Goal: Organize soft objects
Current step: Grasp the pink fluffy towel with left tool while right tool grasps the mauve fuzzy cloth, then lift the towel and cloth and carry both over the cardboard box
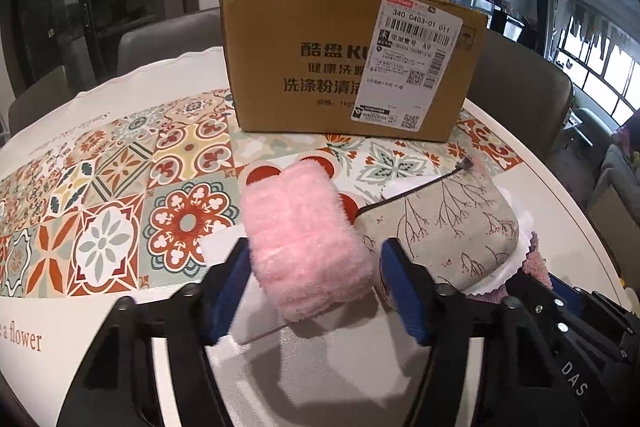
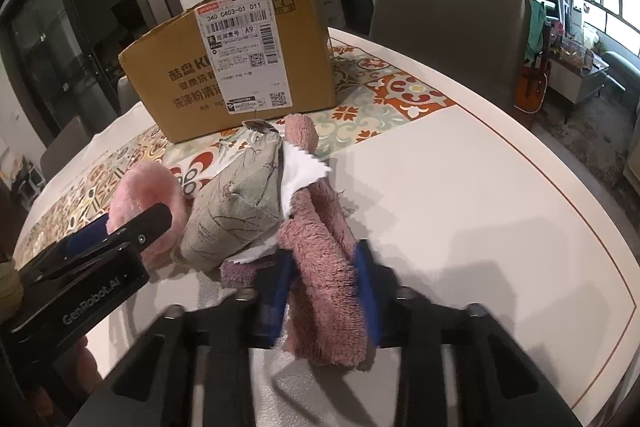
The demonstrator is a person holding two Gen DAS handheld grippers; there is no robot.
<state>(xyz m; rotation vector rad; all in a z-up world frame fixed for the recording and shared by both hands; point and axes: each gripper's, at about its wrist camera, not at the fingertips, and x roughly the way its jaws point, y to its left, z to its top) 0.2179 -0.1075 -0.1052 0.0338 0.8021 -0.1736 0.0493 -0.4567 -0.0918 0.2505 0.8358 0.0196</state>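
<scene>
A pink fluffy cloth (image 1: 304,239), folded into a roll, lies between the blue pads of my left gripper (image 1: 312,267), which is shut on its two sides. To its right sits a grey-beige zip pouch (image 1: 452,227) printed with branches, resting on white zigzag-edged paper (image 2: 300,167). In the right wrist view my right gripper (image 2: 323,275) is shut on a mauve terry towel (image 2: 324,267), a long fold squeezed between the pads and running off toward the pouch (image 2: 236,211). The left gripper's finger (image 2: 140,227) shows beside the pink cloth (image 2: 148,187).
An open cardboard box (image 1: 320,59) with a shipping label stands at the back on the tile-patterned runner (image 1: 120,187). The round white table (image 2: 460,207) has an orange-lined rim on the right. Grey chairs (image 2: 448,7) stand behind it.
</scene>
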